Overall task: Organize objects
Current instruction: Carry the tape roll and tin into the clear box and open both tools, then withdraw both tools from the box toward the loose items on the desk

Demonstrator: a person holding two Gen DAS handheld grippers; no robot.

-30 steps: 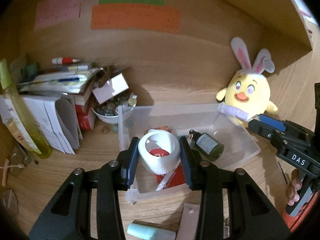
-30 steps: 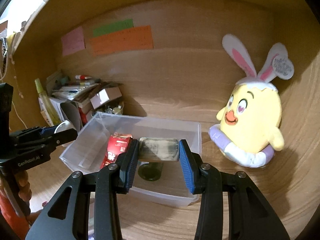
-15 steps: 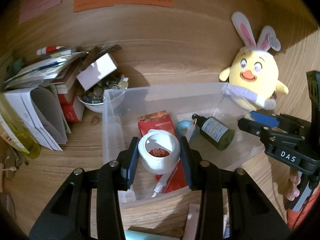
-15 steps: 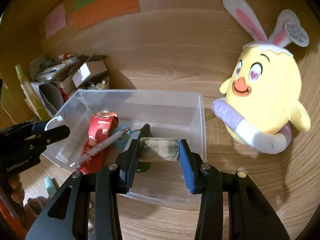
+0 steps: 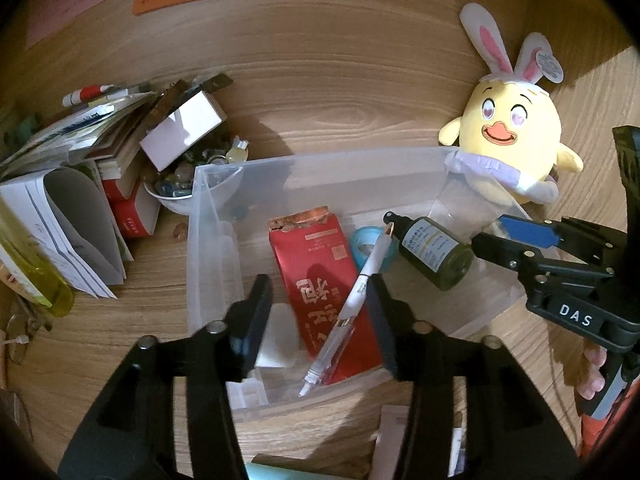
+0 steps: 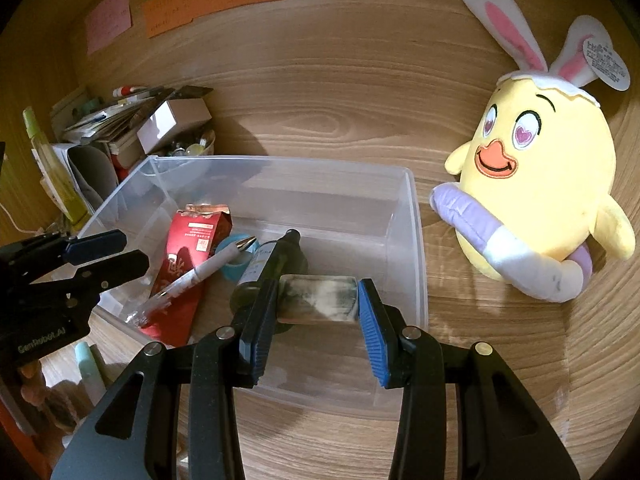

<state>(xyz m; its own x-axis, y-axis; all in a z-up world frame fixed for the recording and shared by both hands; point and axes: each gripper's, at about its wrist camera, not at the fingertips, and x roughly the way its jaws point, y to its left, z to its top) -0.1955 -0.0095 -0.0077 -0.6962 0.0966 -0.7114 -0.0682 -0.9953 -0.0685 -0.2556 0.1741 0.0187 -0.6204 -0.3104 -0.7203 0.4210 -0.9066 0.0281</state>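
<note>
- The right gripper (image 6: 318, 312) is clamping a small mottled block (image 6: 318, 300) crosswise between its pads, the block's long axis running pad to pad.
- It is hanging over the near right part of the clear bin (image 6: 414, 216), so the drop spot probably lies straight below, beside the green bottle (image 6: 266, 266).
- The left gripper (image 5: 320, 316) has just been opening and is holding nothing; a white tape roll (image 5: 276, 338) is lying in the bin beneath its left pad.
</note>
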